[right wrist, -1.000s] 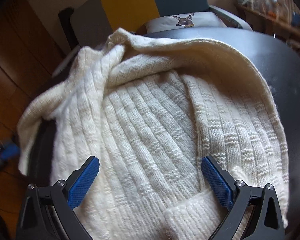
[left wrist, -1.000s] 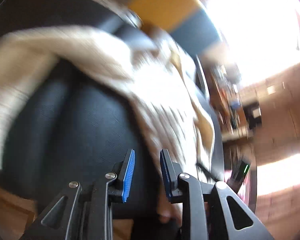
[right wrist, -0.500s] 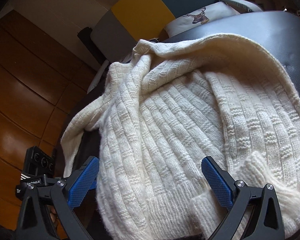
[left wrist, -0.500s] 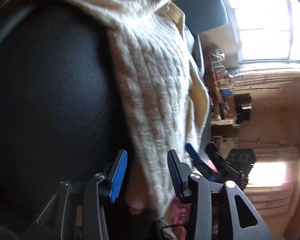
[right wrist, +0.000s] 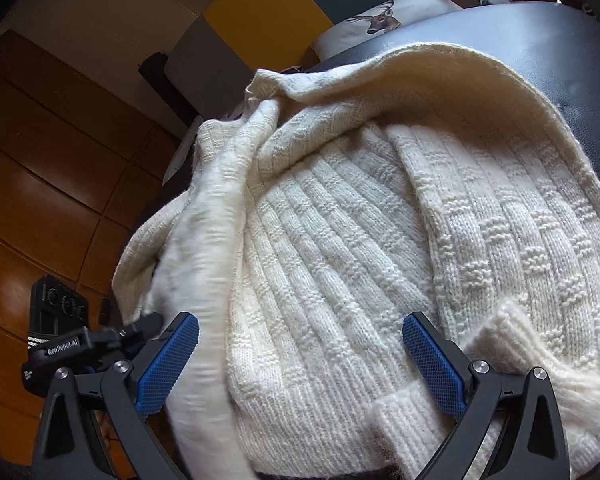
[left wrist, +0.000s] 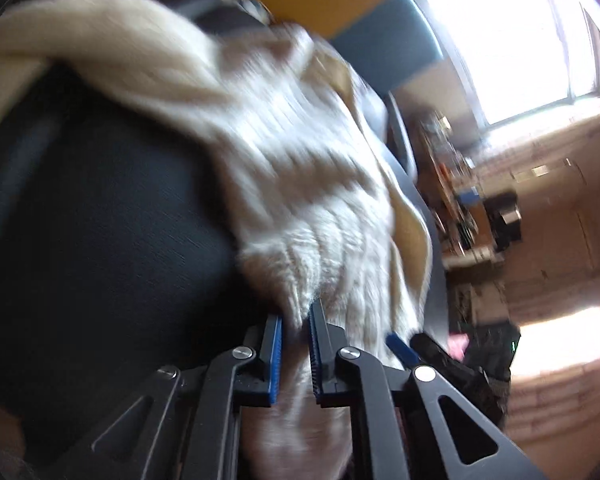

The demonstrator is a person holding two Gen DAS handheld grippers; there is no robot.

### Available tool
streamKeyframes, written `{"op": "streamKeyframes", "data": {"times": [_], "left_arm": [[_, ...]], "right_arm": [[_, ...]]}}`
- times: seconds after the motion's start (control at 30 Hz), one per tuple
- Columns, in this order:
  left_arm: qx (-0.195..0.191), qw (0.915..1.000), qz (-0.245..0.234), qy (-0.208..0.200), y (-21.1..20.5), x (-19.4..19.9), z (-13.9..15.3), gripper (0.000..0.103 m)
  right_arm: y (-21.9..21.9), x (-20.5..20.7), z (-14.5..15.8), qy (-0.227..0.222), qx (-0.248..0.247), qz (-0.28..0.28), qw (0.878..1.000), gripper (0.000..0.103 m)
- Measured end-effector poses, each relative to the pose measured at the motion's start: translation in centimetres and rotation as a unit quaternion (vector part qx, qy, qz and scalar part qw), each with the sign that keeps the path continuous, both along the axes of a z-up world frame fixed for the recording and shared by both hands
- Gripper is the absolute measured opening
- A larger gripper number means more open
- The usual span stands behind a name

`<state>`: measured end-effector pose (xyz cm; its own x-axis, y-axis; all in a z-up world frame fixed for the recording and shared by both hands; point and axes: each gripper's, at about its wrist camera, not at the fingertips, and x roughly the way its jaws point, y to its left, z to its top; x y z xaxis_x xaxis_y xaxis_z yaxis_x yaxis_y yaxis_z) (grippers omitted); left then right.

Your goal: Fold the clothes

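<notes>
Across the dark tabletop (right wrist: 572, 52) a cream knitted sweater (right wrist: 380, 240) lies spread in loose folds, its ribbed cuff (right wrist: 512, 340) turned up at the near right edge. At the near left edge the left gripper (left wrist: 296, 334) has its blue-padded fingers (left wrist: 275, 360) clenched on a bunched edge of the sweater (left wrist: 300, 168), the wool pinched between the pads and running on down past them. That view is blurred, so the knit shows only as pale streaks over the black surface. From the right wrist view the right gripper (right wrist: 300, 360) hangs over the near middle of the garment with its fingers (right wrist: 432, 364) spread wide, released, grasping nothing; the ribbed body of the sweater lies between and below them. A smooth pale strip of the sweater runs from the far fold down toward the near left, just beside the left-hand pad. Beyond the tabletop stands a chair with a yellow and blue back (right wrist: 268, 12), and a cushion printed with a deer (right wrist: 380, 20) rests against it. A bright window (left wrist: 512, 36) fills the far right of the left wrist view
</notes>
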<state>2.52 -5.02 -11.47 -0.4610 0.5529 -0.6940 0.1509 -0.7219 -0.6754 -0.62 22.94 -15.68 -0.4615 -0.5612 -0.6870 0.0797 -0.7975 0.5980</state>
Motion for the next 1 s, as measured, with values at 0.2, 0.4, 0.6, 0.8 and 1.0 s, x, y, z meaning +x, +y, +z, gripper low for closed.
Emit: {"op": "streamKeyframes", "data": {"times": [0.2,0.4,0.6,0.8,1.0], "left_arm": [[-0.039,0.9978,0.053,0.009,-4.5,1.6,1.2,0.01],[-0.077,0.9912,0.106,0.017,-9.0,3.2,2.3,0.018],[-0.098,0.9929,0.062,0.027,-7.1,2.5,2.5,0.019],[-0.116,0.9926,-0.016,0.032,-3.0,0.9,1.9,0.02],[-0.135,0.9898,-0.044,-0.009,-1.5,-0.7,-1.2,0.019]], "right_arm": [[-1.4,0.0,-0.1,-0.002,0.042,0.012,0.999,0.103],[-1.7,-0.2,1.2,0.008,0.048,0.019,0.999,0.103],[-3.4,-2.8,3.0,0.027,0.105,0.041,0.993,0.103],[-3.4,-3.6,-0.4,-0.036,0.131,0.06,0.989,0.103],[-0.3,-1.6,-0.5,-0.049,0.137,0.039,0.989,0.103]]}}
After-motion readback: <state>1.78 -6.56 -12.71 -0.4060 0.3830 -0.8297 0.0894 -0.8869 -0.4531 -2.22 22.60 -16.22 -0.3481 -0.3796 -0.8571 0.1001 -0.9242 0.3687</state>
